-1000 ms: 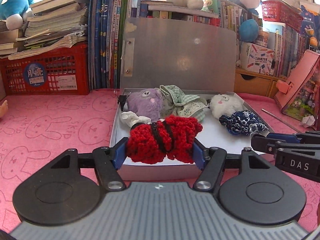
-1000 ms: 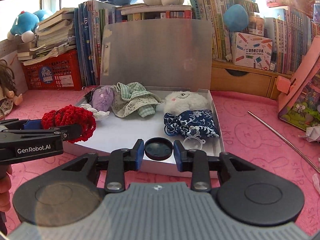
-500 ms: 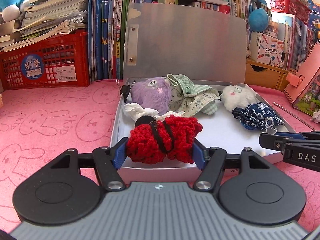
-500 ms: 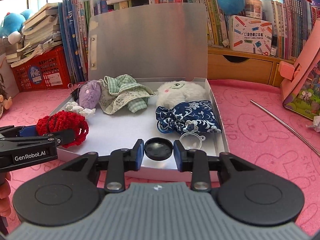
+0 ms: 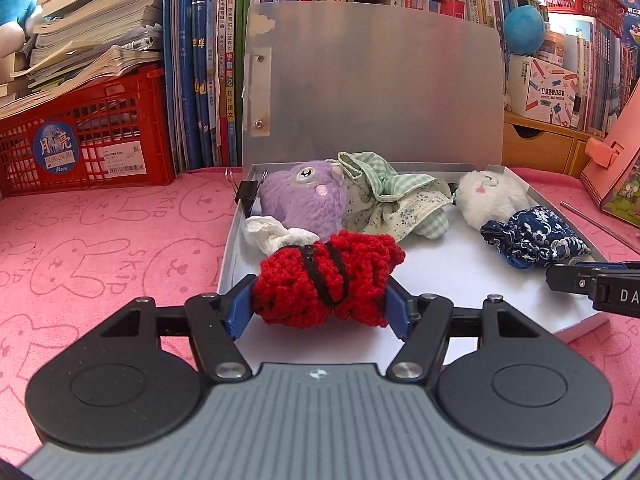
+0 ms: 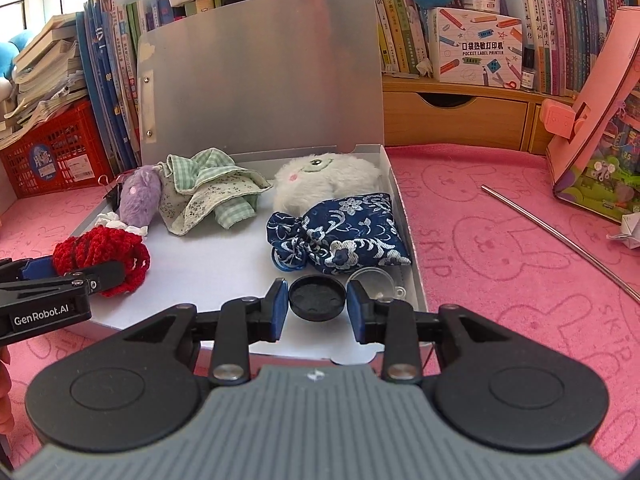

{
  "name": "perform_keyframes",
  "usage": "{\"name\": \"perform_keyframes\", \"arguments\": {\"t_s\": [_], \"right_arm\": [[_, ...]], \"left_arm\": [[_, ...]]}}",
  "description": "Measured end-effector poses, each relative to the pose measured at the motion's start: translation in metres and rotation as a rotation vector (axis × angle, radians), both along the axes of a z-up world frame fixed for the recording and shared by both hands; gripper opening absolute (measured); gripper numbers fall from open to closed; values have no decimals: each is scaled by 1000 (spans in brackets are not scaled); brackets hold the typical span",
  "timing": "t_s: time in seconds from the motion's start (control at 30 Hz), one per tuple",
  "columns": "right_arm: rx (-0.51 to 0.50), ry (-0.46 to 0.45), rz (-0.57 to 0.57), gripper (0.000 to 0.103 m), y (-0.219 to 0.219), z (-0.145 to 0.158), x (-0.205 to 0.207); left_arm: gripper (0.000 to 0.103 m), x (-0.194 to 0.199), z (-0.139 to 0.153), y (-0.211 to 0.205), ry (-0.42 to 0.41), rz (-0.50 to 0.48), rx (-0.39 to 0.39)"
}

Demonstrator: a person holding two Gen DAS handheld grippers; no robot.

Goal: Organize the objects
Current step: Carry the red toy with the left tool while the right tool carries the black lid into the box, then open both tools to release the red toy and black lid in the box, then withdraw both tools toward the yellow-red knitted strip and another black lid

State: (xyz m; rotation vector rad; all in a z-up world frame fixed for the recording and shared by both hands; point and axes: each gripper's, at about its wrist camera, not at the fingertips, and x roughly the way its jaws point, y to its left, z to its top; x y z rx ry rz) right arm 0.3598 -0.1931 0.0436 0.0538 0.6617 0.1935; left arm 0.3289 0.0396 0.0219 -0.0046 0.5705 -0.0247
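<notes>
Purple plush toy partly behind red crocheted bundle, clear disc half-hidden

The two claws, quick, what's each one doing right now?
Left claw: closed on the red crocheted yarn bundle with black bands.
Right claw: closed on the small round black plastic lid.

A pink bunny-print cloth covered the surface. On it sat an open box, a red crate left of it, a metal rod right.
</notes>
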Motion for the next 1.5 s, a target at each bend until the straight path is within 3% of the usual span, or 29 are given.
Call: {"name": "perform_keyframes", "arguments": {"t_s": [0.43, 0.53, 0.6, 0.77, 0.93, 1.23, 1.5], "right_arm": [[46, 15, -22, 37, -11, 3, 13], [50, 6, -23, 41, -12, 3, 11], [67, 6, -21, 57, -14, 5, 9], [87, -2, -9, 61, -15, 13, 1], [87, -22, 10, 62, -16, 22, -15], [27, -94, 99, 66, -23, 38, -75], [-25, -155, 159, 67, -35, 42, -139]], "left_arm": [[71, 30, -2, -3, -6, 23, 15], [77, 25, -1, -4, 8, 8, 11], [79, 20, 2, -5, -1, 6, 19], [84, 8, 16, -5, -20, -2, 20], [85, -15, 33, -4, -37, -12, -2], [88, -93, 53, -8, -69, -99, -29], [89, -162, 50, -15, -74, -172, -93]]}}
